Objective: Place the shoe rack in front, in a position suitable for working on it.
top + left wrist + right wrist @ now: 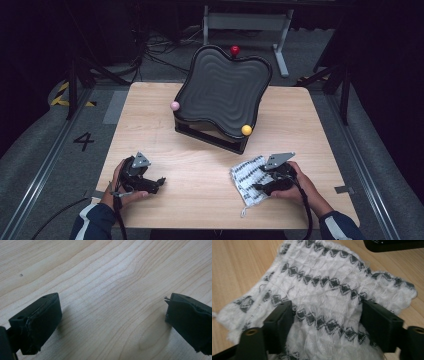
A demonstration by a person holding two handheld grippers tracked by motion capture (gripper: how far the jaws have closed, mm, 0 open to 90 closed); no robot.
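Pale wooden table [200,165] under dark surroundings carries a white knitted cloth [248,176] with grey diamond rows, lying crumpled near the person's right-hand edge. It looks soft, light and limp, likely to sag and bunch wherever it is lifted, so a pinch on a gathered fold or a corner should hold better than on flat weave. Right gripper [325,322] sits on it, jaws parted with a bulge of cloth between them, not yet pinched. Left gripper [112,317] hangs released over bare wood, well apart. Beyond, a tilted black wavy tray [220,90] holds pink, yellow and red balls at its rim
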